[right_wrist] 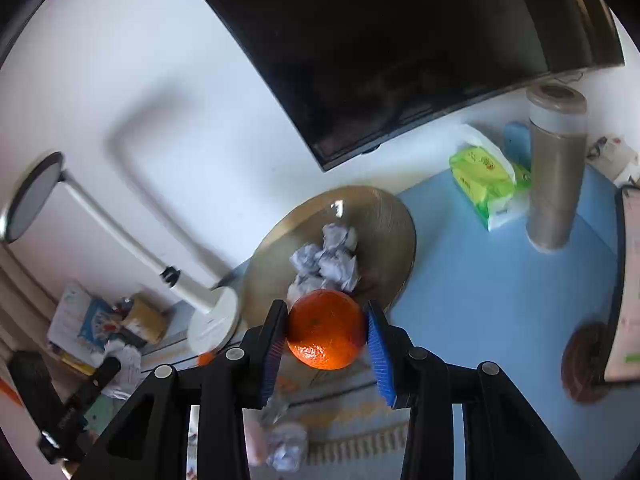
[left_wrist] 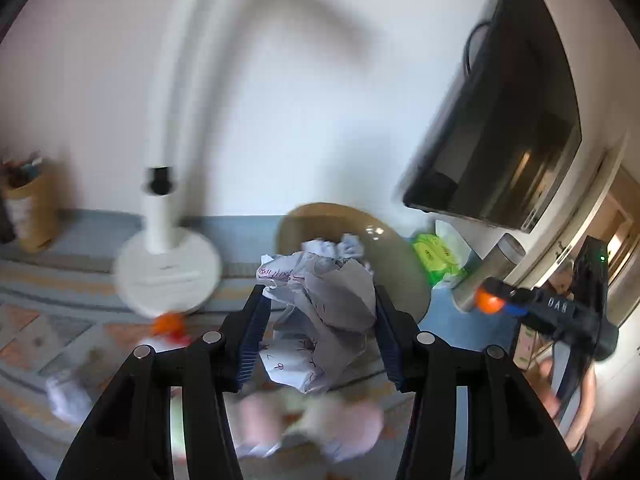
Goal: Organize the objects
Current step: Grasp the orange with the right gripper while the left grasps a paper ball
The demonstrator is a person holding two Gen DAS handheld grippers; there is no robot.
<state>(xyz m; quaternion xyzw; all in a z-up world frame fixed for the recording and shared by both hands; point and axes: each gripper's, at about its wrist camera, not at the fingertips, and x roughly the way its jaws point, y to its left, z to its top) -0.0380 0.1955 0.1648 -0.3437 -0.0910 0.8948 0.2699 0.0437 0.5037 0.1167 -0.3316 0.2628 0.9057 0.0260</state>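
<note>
My left gripper [left_wrist: 318, 332] is clamped on a crumpled paper ball [left_wrist: 320, 316]; my right gripper [right_wrist: 326, 340] pinches an orange [right_wrist: 325, 330]. The tan bowl [right_wrist: 384, 216], already holding paper wads, lies just ahead of both, nearer the orange, I judge

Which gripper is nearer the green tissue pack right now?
Right, as far as I can judge. The right gripper, holding the orange, is beside the tissue pack; the left gripper is farther.

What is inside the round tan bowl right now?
Several crumpled paper balls lie in the bowl. The held orange covers its near edge, so that part stays unseen.
</note>
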